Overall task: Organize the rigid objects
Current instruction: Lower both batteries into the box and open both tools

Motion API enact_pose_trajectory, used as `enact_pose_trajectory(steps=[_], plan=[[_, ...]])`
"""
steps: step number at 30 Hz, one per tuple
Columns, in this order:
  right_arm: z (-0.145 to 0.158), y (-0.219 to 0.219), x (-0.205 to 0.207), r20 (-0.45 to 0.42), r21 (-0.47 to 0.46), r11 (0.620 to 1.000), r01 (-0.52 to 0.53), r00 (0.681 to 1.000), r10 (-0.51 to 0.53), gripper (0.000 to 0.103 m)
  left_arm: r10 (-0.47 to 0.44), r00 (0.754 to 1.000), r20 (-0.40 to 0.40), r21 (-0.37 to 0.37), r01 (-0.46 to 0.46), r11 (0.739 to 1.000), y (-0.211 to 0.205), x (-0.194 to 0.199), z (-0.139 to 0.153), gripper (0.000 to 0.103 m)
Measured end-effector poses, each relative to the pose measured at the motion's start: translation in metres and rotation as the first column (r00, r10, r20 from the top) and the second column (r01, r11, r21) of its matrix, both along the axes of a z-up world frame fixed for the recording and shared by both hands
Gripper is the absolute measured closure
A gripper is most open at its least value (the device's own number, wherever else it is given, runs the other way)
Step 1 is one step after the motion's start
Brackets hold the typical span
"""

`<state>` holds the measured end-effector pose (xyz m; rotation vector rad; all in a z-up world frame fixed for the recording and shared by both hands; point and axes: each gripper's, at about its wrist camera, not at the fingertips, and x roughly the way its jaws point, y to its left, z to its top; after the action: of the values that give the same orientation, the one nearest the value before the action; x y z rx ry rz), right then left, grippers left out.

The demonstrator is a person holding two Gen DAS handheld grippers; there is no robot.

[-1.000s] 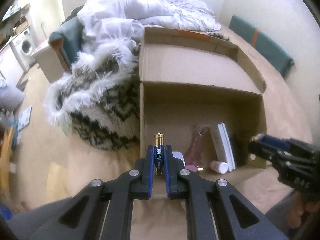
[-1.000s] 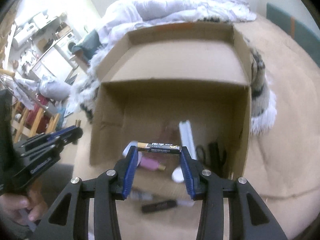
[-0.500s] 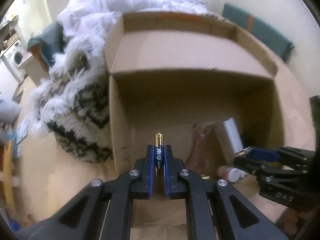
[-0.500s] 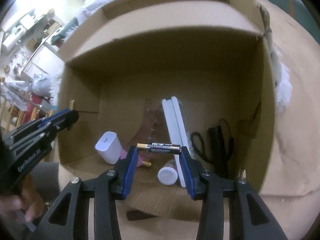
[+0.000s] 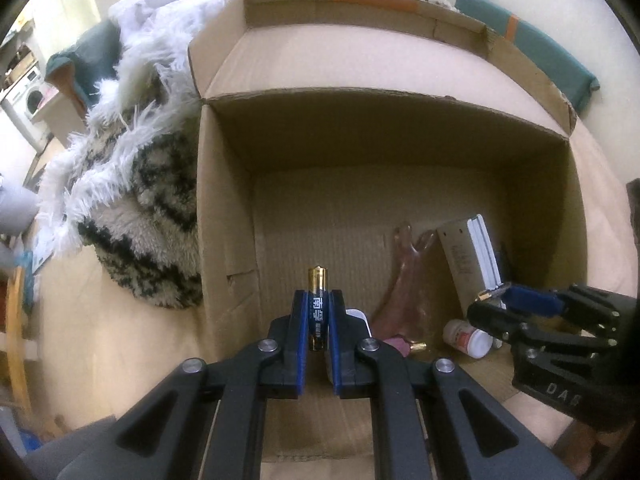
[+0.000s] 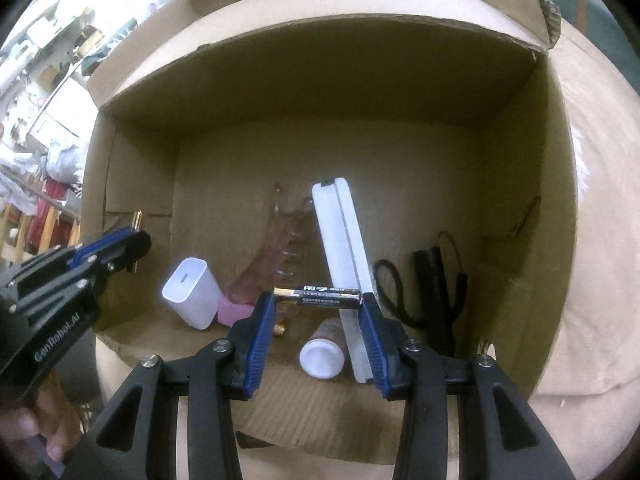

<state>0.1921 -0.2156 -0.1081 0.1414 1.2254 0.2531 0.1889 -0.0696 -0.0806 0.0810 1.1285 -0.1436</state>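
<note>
An open cardboard box (image 5: 224,208) (image 6: 556,184) lies in front of both grippers. My left gripper (image 5: 317,312) is shut on a blue and gold battery (image 5: 318,296) that stands upright between the pads, over the box's near left part. My right gripper (image 6: 318,304) is shut on a black battery (image 6: 320,295) held crosswise by its ends, above the box's near floor. The right gripper shows in the left wrist view (image 5: 516,304), and the left gripper shows in the right wrist view (image 6: 108,248).
In the box lie a white charger (image 6: 190,298), a pink translucent comb (image 6: 276,264), a white flat case (image 6: 344,264), a white-capped bottle (image 6: 322,356) and black cords (image 6: 432,292). A furry black-and-white blanket (image 5: 132,184) lies left of the box.
Both grippers have moved forward and down toward the box, so its inside fills the views. Each keeps hold of its battery.
</note>
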Motion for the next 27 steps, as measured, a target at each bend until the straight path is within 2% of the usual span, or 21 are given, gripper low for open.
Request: enact_pose_trajectory(steps=[8,9,10,12,14,15,19,27], plan=[[0.001,-0.007,0.003,0.007,0.011,0.999,0.033,0.999,-0.033,0.056,0.024,0.999,-0.033,-0.001,-0.025,1.0,0.002,0.002,-0.007,0.094],[0.002,-0.008,0.003,0.009,0.012,0.999,0.035,0.999,-0.035,0.053,0.023,0.999,-0.032,0.002,-0.023,1.0,0.002,0.003,-0.007,0.092],[0.002,-0.008,0.003,0.01,0.019,0.999,0.034,0.999,-0.034,0.044,0.019,0.999,-0.033,0.004,-0.019,1.0,0.001,0.003,-0.007,0.089],[0.005,-0.009,0.003,0.023,0.045,0.998,0.041,0.999,-0.042,0.035,0.016,0.999,-0.03,0.004,-0.016,1.0,0.0,0.002,-0.006,0.071],[0.011,-0.01,0.003,0.051,0.06,0.997,0.05,0.997,-0.053,0.025,0.018,1.0,-0.013,0.006,-0.018,1.0,-0.001,0.001,-0.003,0.058],[0.014,-0.011,0.003,0.064,0.067,0.996,0.054,0.996,-0.058,0.024,0.016,1.0,-0.008,0.0,-0.016,1.0,-0.001,0.001,0.0,0.055],[0.018,-0.018,0.004,0.077,0.109,0.991,0.077,0.993,-0.086,0.016,0.009,1.0,0.012,0.021,-0.009,1.0,-0.004,-0.001,0.003,0.052],[0.019,-0.023,0.006,0.078,0.108,0.989,0.097,0.991,-0.106,0.016,0.001,1.0,0.032,0.019,-0.002,1.0,-0.003,-0.003,0.008,0.047]])
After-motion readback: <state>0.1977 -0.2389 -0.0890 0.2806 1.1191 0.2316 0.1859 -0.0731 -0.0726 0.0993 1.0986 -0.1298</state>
